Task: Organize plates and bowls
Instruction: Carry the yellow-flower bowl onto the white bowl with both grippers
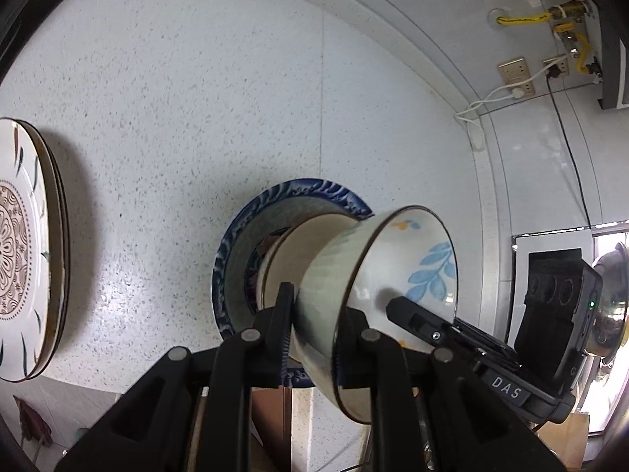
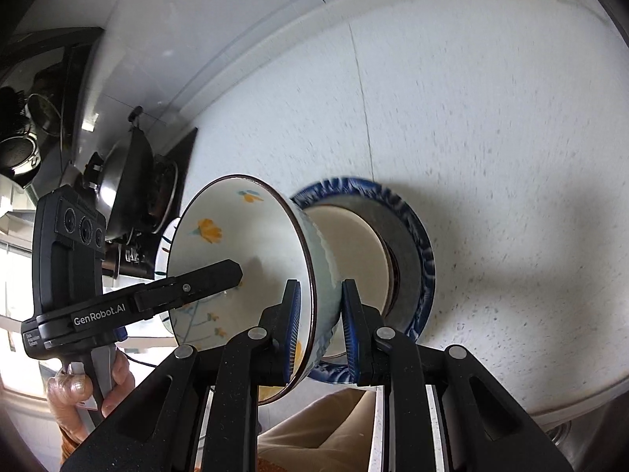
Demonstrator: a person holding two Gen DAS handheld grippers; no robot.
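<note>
Both claws carry one white ceramic bowl with blue leaf and orange flower motifs (image 1: 397, 275). The left gripper (image 1: 314, 338) is clamped on the bowl's wall at the rim, one finger inside and one outside. The right gripper (image 2: 320, 326) is clamped the same way on the opposite side of the rim.

Directly ahead of both claws, beyond the bowl's base, a cream bowl (image 1: 291, 251) sits in a blue-rimmed patterned bowl (image 1: 314, 192) on the speckled white countertop (image 1: 196, 98). The held bowl's axis lines up closely with that stack; whether its base touches the cream bowl cannot be told.

A stack of patterned flat plates (image 1: 23, 244) lies well apart, to the left gripper's left.

Judgement: the coming move is nesting the bowl along this shared axis.
</note>
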